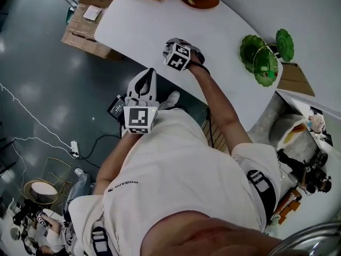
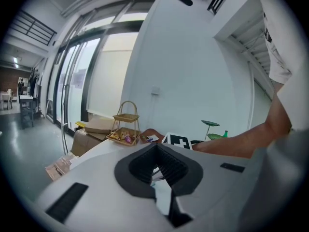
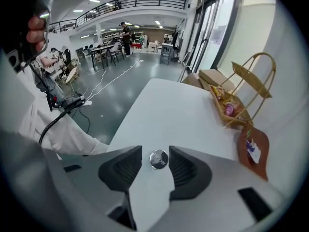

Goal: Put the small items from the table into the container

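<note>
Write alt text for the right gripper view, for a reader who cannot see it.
The right tongs stand open over a white table, with a small round silver disc lying on it between the jaws, touching neither. Farther along, at right, sit a gold wire basket of snacks and a brown tray.

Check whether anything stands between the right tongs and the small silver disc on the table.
Nothing visible does: the silver disc lies on the white table, already between the open right tongs.
</note>
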Action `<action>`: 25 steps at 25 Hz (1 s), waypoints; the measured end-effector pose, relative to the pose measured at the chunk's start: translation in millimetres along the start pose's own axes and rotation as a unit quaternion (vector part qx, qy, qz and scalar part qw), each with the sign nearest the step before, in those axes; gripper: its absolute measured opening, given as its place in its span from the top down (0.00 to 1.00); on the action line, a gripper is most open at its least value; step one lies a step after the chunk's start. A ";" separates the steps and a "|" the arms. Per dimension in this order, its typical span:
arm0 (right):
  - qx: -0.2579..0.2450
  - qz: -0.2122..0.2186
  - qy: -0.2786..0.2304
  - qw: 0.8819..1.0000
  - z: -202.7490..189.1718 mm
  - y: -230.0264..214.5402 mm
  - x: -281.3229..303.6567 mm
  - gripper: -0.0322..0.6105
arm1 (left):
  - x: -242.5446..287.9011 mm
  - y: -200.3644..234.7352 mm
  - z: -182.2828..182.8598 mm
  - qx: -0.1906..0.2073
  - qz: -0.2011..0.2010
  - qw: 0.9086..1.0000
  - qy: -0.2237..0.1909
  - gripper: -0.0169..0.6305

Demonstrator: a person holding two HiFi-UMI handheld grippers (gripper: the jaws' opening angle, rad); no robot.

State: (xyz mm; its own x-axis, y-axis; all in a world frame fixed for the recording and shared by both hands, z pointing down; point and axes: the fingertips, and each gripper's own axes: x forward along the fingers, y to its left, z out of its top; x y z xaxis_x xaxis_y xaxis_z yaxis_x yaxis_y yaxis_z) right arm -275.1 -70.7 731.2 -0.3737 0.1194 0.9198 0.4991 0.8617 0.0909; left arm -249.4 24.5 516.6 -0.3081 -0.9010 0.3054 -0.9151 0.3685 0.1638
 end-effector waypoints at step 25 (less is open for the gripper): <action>0.130 -0.034 -0.081 0.988 -7.8 -17.8 -46.7 0.72 | 7.2 -22.8 16.6 0.038 -0.056 0.998 -0.009 0.97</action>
State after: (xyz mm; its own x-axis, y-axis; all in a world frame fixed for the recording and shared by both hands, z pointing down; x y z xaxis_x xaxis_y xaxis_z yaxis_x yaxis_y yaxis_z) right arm -260.4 -95.5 689.6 -0.5302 0.1152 0.8400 0.2581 0.9656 0.0305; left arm -235.0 5.8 499.5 -0.2059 -0.9397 0.2730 -0.9612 0.2465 0.1236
